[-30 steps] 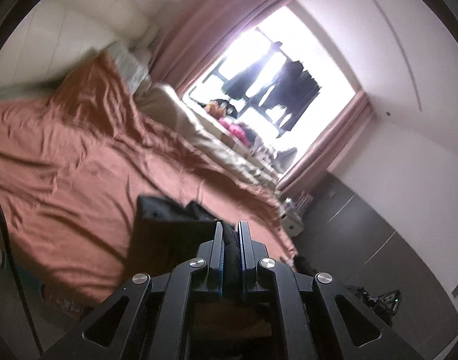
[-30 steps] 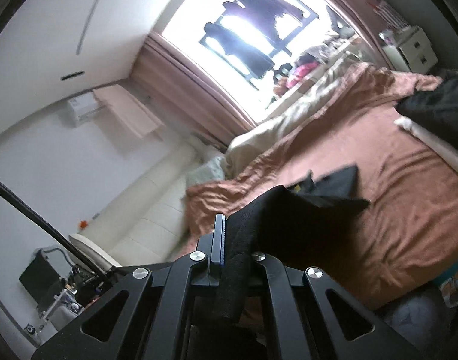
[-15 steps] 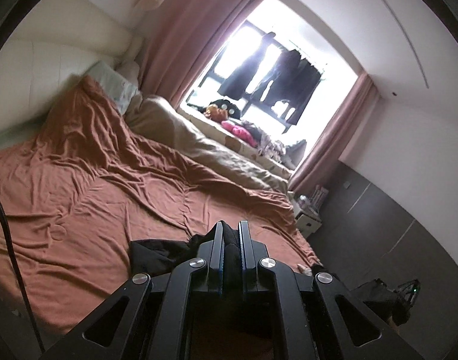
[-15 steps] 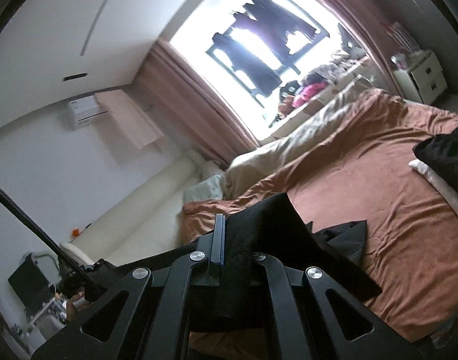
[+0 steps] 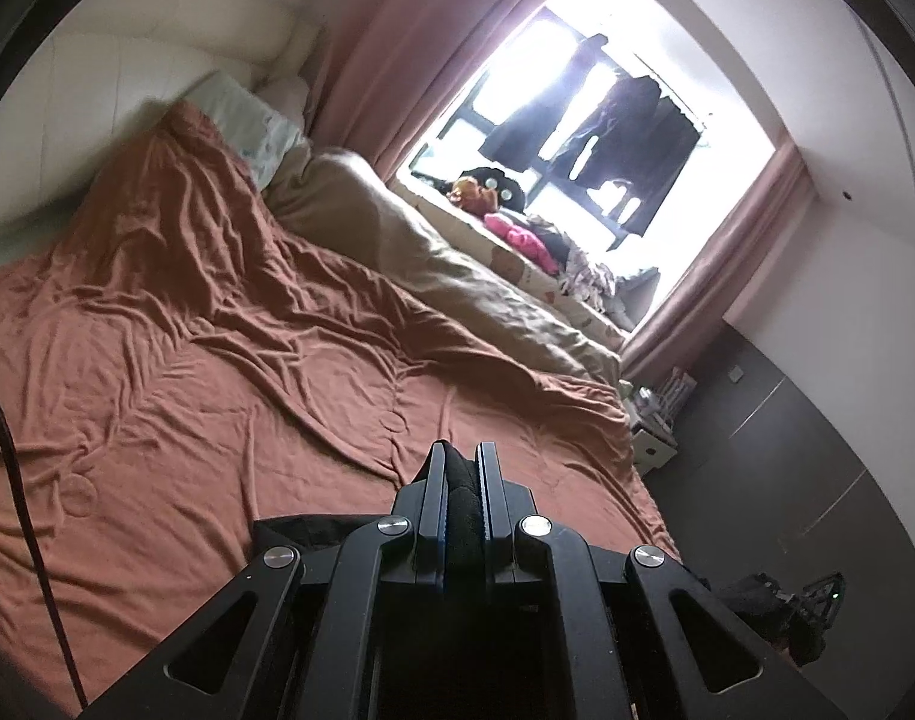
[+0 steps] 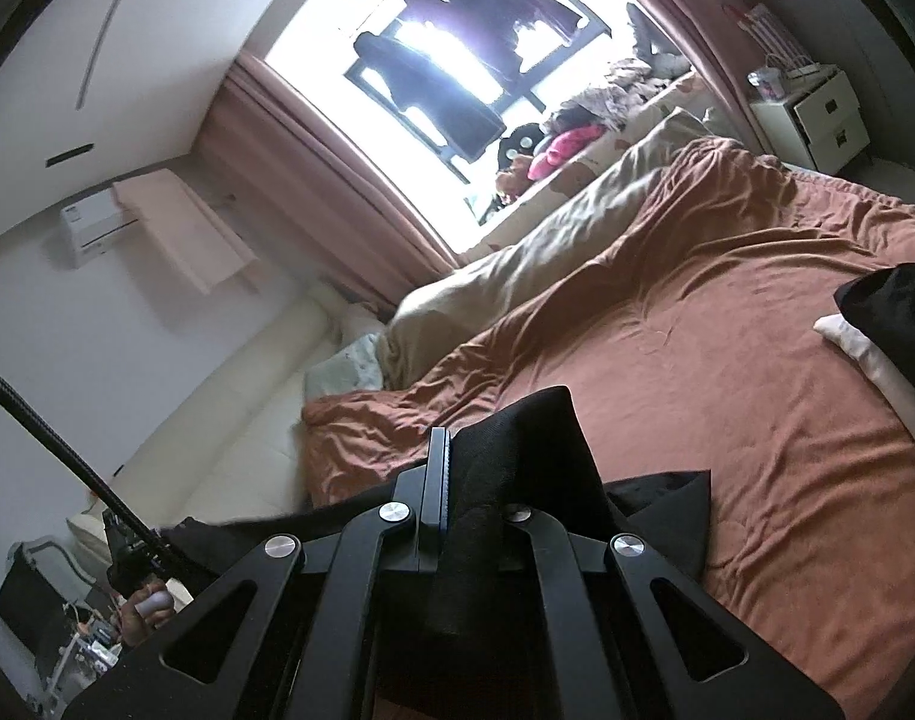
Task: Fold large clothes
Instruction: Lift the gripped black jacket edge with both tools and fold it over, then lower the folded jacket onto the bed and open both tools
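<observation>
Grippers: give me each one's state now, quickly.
Left gripper: shut on the black fabric garment.
Right gripper: shut on the same black fabric garment.

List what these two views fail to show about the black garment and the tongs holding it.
- Black garment: its type and full shape; the right tongs cover most of it in the right wrist view.
- Left wrist view: only a pinch of cloth shows between the left tongs; the rest hangs below the frame.
- Dark pile: cut off by the right edge.
</observation>
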Motion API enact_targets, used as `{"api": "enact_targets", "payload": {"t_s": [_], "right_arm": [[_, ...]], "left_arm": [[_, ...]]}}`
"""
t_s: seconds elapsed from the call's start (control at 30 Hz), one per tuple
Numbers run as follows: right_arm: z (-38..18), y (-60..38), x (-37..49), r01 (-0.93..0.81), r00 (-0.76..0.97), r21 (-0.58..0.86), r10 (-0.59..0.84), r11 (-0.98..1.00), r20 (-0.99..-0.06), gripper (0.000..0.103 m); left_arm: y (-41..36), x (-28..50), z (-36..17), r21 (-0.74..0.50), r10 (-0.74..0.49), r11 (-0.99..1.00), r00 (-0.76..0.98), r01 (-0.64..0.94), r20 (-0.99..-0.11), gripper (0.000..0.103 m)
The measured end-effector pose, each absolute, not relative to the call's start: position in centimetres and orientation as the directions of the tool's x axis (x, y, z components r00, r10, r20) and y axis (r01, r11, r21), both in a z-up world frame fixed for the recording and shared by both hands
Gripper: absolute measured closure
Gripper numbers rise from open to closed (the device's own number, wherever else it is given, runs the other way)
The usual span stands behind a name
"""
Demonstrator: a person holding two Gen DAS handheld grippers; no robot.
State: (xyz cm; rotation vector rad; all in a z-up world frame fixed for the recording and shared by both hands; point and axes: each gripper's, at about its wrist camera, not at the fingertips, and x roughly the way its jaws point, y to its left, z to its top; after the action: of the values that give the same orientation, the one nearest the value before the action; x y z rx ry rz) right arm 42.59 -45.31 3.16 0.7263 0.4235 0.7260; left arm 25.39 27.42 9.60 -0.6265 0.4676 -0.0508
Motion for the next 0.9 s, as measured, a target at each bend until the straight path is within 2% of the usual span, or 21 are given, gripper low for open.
{"api": "enact_targets", "payload": {"t_s": [0.53, 0.9], "right_arm": [[1.6, -40.5, 50.3, -0.283, 0.643, 0.746, 0.697, 0.602, -0.318, 0.103], [0.0, -37.6, 54.3, -0.179, 0.613, 0.722, 0.650, 0.668, -0.449, 0.103]], "left_arm": [[30.2, 35.9, -3.5, -0.578, -0.205, 0.774, 0.762, -0.258, -0.614, 0.095], [31.2, 41.2, -10.5, -0.548, -0.200, 0.766, 0.686, -0.336, -0.700, 0.095]]}}
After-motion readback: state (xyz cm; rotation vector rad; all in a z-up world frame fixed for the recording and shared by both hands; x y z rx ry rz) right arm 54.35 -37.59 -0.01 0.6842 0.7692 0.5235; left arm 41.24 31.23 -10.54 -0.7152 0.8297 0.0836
